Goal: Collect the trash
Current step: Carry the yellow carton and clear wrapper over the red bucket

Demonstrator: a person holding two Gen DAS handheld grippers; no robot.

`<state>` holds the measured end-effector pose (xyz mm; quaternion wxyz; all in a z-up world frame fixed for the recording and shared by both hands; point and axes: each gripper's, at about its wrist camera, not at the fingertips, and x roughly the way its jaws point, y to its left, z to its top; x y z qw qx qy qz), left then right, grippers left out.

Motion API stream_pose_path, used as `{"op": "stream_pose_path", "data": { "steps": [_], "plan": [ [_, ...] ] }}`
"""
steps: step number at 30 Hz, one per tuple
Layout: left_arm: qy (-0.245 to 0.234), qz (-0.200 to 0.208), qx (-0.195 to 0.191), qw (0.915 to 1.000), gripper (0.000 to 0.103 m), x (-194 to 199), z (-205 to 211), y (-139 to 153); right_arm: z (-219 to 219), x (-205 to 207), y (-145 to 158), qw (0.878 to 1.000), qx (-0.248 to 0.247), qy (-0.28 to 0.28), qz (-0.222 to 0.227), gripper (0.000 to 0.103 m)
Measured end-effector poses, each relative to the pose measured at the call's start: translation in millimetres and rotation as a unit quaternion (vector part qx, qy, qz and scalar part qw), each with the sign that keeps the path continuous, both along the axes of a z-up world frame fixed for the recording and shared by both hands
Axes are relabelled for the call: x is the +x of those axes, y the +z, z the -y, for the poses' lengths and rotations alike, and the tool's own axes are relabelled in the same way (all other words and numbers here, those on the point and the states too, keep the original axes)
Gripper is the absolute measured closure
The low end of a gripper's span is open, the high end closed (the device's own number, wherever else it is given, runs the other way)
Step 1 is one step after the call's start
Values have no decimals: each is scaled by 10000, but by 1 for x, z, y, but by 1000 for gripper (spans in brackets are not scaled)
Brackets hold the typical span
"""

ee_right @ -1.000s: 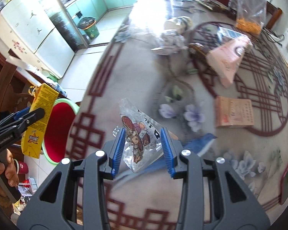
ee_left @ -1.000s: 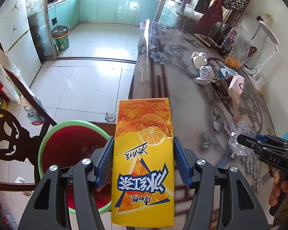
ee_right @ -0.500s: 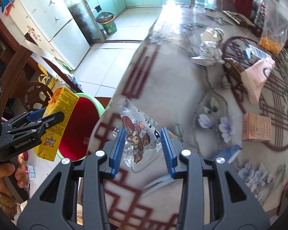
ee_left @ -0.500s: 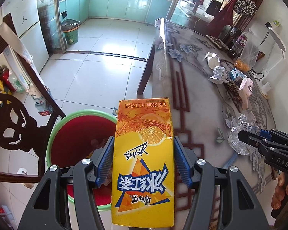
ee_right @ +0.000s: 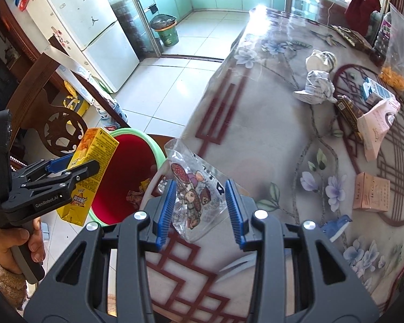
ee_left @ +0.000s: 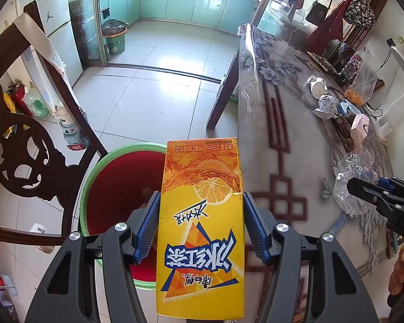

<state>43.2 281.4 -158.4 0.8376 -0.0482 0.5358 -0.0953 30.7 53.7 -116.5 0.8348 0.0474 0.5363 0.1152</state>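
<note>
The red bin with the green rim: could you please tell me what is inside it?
The red bin holds crumpled wrappers at its bottom. The drink carton and plastic bag hide the rest.

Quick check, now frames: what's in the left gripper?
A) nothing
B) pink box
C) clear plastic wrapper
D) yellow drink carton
D: the left gripper has its blue pads against both sides of the yellow drink carton, next to the red bin; the clear plastic wrapper is in the right gripper.
</note>
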Motion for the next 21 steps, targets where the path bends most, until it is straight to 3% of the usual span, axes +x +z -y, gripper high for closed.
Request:
{"op": "stream_pose_path", "data": {
  "steps": [21],
  "plan": [
    [215, -96, 108, 9997, 47, -3, -16, -8, -19, 5, 2, 9996, 19, 266, 29, 66]
  ]
}}
